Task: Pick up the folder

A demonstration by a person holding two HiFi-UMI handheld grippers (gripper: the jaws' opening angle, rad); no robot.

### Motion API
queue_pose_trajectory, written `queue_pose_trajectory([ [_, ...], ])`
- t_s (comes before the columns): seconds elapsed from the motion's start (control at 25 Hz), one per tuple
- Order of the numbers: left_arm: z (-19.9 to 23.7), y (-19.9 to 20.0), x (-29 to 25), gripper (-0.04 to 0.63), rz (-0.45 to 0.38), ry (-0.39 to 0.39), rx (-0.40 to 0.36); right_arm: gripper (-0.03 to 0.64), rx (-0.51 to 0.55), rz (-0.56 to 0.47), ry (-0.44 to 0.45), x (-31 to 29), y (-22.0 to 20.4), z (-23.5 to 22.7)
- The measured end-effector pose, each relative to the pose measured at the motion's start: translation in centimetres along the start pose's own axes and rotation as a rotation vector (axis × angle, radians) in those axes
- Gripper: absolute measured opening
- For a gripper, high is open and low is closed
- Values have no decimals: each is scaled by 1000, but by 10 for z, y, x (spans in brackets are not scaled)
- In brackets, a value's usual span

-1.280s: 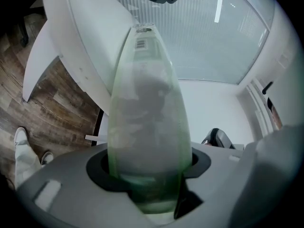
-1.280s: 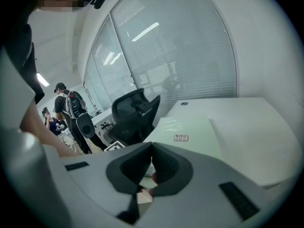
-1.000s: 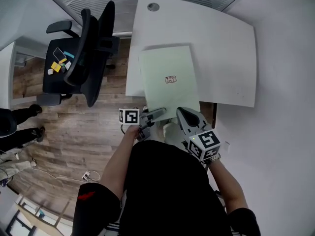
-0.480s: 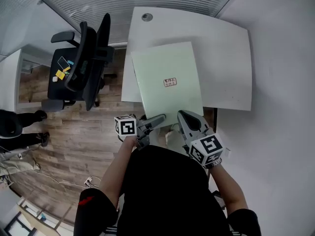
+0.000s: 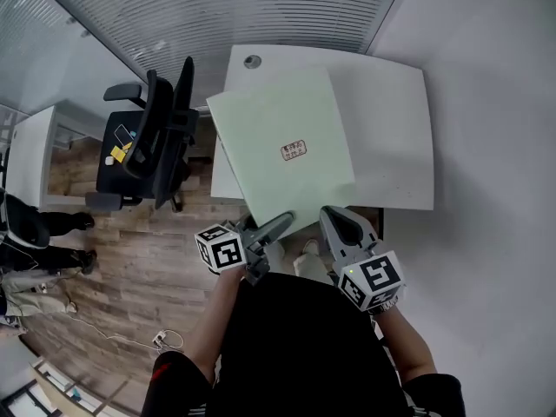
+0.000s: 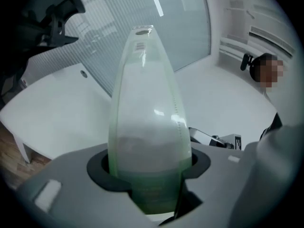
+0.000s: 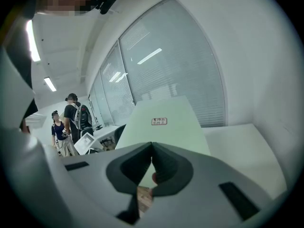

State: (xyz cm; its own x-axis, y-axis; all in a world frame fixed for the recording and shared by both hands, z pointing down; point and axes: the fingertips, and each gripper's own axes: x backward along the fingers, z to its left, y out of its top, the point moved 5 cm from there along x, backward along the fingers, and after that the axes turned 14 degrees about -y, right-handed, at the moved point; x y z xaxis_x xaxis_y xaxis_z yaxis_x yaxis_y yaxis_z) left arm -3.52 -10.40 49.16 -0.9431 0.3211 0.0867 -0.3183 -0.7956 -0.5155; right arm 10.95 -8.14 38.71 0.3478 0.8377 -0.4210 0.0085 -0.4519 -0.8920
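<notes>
One gripper carries the load here. The left gripper (image 5: 280, 225) is clamped on the near edge of the pale green folder (image 5: 282, 155), which bows between its jaws in the left gripper view. The right gripper (image 5: 334, 217) has its jaws pressed together with nothing seen between them, just near of the folder's near edge.

The folder sits slantwise over the white table (image 5: 395, 146), its far left corner overhanging the left edge toward the black chair (image 5: 161, 133). How far it is off the surface I cannot tell.

To lift well, I judge the left grip should be firm and rise evenly, since a thin folder held at one edge will likely sag and swing. The right gripper could open and take the near edge too, steadying it. The far left corner needs watching near the chair.
</notes>
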Motion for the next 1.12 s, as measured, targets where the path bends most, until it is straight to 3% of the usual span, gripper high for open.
queue_pose_trajectory([
  [0.28,-60,12,-13,265,-9,115,-195,2,-1,-77,-19,43,23,-14],
  [0.52,-107,-8,-30,265,-90,214,-326,2,-34,-146,-16,91,14,-39],
  [0.76,-135,17,-27,265,-170,331,-434,2,-68,-184,-3,95,33,-40],
  [1.12,-177,0,-34,265,-187,447,-617,2,-46,-210,24,121,23,-47],
])
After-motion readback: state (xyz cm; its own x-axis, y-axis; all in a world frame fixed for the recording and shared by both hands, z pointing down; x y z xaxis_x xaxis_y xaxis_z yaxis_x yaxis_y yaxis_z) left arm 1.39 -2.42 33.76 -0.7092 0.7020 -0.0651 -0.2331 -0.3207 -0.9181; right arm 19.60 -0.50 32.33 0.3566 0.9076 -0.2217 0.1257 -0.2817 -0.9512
